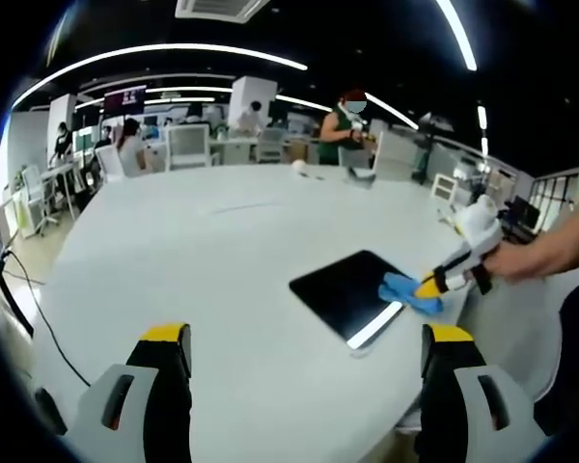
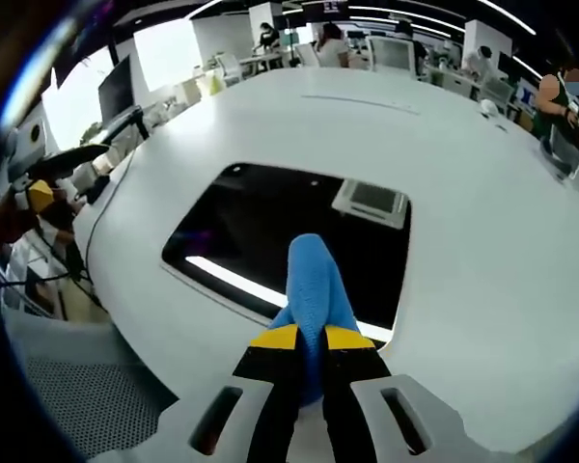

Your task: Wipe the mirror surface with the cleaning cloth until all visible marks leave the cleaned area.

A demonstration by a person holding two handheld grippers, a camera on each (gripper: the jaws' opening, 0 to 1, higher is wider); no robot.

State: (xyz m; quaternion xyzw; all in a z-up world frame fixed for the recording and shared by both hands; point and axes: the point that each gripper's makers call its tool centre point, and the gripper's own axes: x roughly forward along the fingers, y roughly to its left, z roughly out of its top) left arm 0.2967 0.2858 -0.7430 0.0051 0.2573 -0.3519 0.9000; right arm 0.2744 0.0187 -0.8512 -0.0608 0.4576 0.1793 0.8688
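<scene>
A dark rectangular mirror lies flat on the white table, reflecting ceiling lights. In the right gripper view the mirror spreads ahead of my right gripper, which is shut on a blue cleaning cloth draped onto the glass near its near edge. The left gripper view shows that right gripper, held by a person's hand, pressing the blue cloth on the mirror's right corner. My left gripper stands open above the table, short of the mirror, with nothing between its jaws.
A black cable runs over the table's left edge. Chairs and desks with several people stand beyond the far edge. A small white object sits far back on the table. The table's rim curves close on the left.
</scene>
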